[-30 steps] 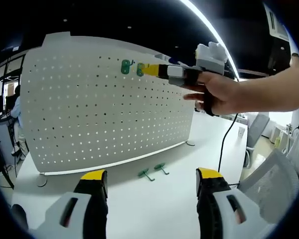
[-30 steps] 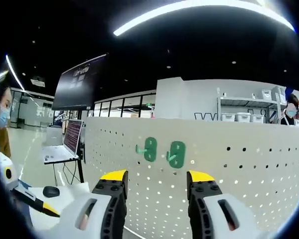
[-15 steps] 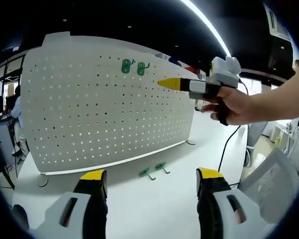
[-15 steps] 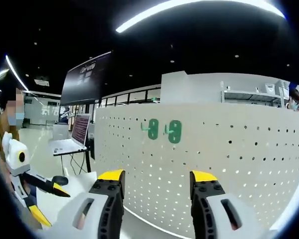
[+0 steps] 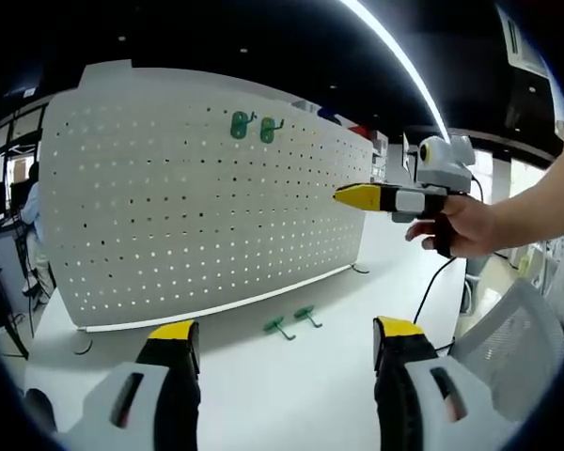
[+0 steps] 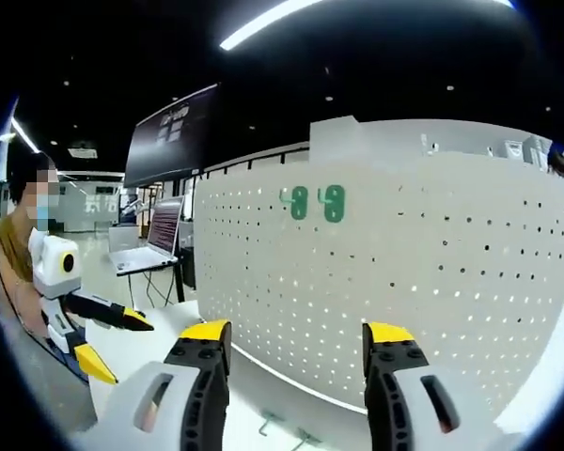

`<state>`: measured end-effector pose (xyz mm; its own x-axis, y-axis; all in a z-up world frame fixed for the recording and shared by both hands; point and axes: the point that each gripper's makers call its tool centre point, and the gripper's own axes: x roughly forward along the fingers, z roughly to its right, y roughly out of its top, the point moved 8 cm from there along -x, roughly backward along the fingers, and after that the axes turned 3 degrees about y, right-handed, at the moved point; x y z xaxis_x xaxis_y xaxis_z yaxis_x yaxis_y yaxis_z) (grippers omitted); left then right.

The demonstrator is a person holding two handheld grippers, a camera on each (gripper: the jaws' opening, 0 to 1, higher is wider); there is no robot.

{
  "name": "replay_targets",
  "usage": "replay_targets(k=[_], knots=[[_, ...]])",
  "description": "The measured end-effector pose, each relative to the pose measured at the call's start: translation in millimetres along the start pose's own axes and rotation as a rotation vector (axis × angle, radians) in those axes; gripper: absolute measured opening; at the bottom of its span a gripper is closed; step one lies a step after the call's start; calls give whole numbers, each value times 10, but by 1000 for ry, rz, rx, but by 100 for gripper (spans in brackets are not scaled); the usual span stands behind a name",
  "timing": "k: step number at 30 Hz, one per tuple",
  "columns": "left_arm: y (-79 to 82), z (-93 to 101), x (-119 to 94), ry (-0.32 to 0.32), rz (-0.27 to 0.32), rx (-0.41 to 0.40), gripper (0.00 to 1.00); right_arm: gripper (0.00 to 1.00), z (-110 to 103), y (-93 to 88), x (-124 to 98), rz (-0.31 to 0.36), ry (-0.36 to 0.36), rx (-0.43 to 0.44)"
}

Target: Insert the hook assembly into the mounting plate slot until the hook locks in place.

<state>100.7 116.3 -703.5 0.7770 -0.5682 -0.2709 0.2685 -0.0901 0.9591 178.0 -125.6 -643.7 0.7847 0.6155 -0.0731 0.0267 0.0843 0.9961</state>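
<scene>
You are holding both grippers released and empty: the left gripper [image 5: 280, 340] low over the white table [image 5: 263, 376], the right gripper [image 6: 288, 340] facing the white perforated mounting board [image 5: 197, 188]. Two green plastic hooks [image 5: 253, 126] are seemingly hanging near its top edge; two more green hooks [image 5: 290, 322] are lying by its base, awaiting pickup.

I stood in a large open-plan office or lab hall. Around me were a dark ceiling with long light strips [image 5: 395, 56], a big wall screen [image 6: 174, 136], glass partitions, a laptop [image 6: 155, 249] on a desk, mesh office chairs [image 5: 512, 329] and white tables [image 5: 291, 376].
</scene>
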Motion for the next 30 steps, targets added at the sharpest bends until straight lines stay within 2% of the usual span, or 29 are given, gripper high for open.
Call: replay_targets(k=[30], knots=[[16, -22, -2, -8, -11, 14, 79, 58, 36, -425, -501, -101, -22, 50]])
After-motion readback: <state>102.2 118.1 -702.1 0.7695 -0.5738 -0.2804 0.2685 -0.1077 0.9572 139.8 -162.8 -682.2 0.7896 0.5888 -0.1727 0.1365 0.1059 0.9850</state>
